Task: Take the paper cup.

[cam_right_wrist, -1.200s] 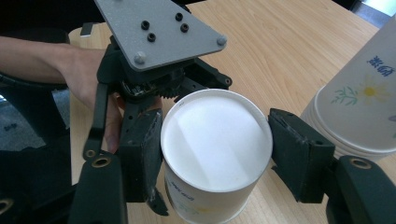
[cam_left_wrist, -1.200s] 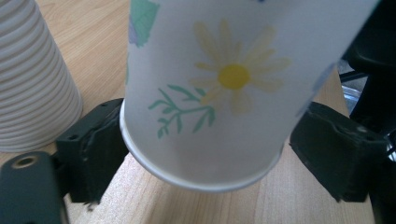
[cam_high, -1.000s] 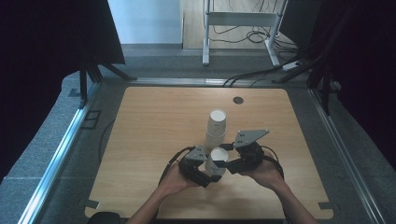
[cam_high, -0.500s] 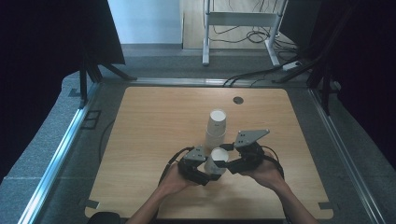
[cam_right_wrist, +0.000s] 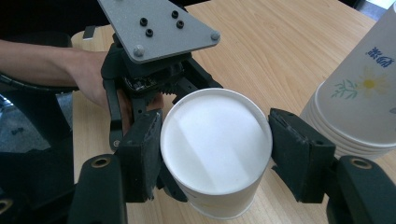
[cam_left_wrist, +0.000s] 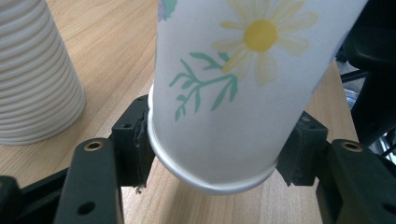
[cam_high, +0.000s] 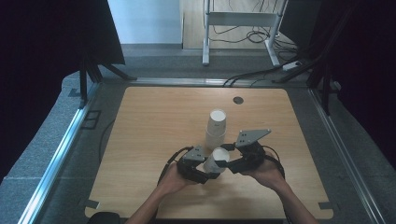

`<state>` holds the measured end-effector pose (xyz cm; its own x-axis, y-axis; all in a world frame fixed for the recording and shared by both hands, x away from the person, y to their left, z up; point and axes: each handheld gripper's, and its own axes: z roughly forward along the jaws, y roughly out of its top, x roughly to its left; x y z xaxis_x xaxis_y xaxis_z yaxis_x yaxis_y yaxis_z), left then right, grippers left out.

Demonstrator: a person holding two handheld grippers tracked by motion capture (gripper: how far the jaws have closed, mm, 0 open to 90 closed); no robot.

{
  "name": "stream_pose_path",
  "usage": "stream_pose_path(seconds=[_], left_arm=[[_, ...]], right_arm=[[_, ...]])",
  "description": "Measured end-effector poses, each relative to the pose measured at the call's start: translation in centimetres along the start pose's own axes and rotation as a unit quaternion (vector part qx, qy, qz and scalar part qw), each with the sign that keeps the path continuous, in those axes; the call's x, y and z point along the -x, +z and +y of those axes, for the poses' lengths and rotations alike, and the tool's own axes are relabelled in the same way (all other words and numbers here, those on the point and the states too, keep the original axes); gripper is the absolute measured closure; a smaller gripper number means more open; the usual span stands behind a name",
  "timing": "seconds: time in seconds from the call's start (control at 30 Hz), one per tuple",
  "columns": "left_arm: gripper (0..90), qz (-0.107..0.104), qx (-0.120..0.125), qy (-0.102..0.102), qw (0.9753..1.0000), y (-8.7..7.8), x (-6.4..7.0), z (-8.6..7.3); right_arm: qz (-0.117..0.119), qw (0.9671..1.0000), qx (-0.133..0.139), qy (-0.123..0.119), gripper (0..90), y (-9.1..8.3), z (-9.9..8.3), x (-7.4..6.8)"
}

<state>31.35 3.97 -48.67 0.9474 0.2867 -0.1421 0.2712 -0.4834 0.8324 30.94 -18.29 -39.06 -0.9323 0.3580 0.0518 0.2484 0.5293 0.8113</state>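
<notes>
Grippers first: left gripper and right gripper face each other at the near-centre of the table, one paper cup between them.

Largest to smallest: the table is bare wood. Just beyond the hands stands the cup stack, upside down, upright, base on top. In the left gripper view the stack sits apart from the held cup, at that view's left. In the right gripper view it is just beside the right jaw, whether touching I cannot tell.

Held cup: in the left gripper view the cup has its rolled rim end towards that gripper, body running away from the camera. Jaws closed in on both sides just above the rim, pads against the wall, so the left has it clamped.

Right gripper view: cup seen end-on, flat base towards the camera. Jaws spread about one cup-width, one either side of the base end. Left pad looks touching, right pad shows a sliver of gap, so hard contact I cannot tell.

Key relation: the cup's long axis runs roughly gripper to gripper, tilted, rim at left, base at right. Likely a handover or a pull-apart along that axis. Both hands equally near the cup, with the right hand nearer the stack.
</notes>
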Motion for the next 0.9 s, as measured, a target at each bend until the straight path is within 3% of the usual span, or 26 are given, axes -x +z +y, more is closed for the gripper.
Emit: stream_pose_path(seconds=[0.2,0.33,0.43,0.63,0.87,0.9], left_arm=[[22.7,0.017,-0.004,0.000,0.9999,0.35,0.18,0.15],[16.7,0.018,0.009,-0.011,0.9997,0.39,0.16,0.26],[19.1,0.014,0.006,-0.007,0.9999,0.31,0.12,0.27],[31.9,0.015,-0.004,0.003,0.9999,0.07,0.15,0.35],[35.3,0.016,-0.024,0.009,0.9995,-0.34,0.10,0.82],[35.4,0.017,-0.028,0.010,0.9994,-0.39,0.09,0.87]], right_arm=[[-0.003,1.0000,-0.002,0.002,37.5,0.13,-0.03,0.06],[0.001,1.0000,-0.005,0.003,37.5,0.33,-0.10,0.00],[0.001,1.0000,-0.006,0.003,37.5,0.47,-0.19,-0.02],[0.001,1.0000,-0.007,0.002,37.0,0.40,-0.24,0.04],[0.003,1.0000,-0.004,0.000,35.7,0.36,-0.23,0.22],[0.002,1.0000,-0.002,-0.001,30.6,0.36,-0.26,0.23]])
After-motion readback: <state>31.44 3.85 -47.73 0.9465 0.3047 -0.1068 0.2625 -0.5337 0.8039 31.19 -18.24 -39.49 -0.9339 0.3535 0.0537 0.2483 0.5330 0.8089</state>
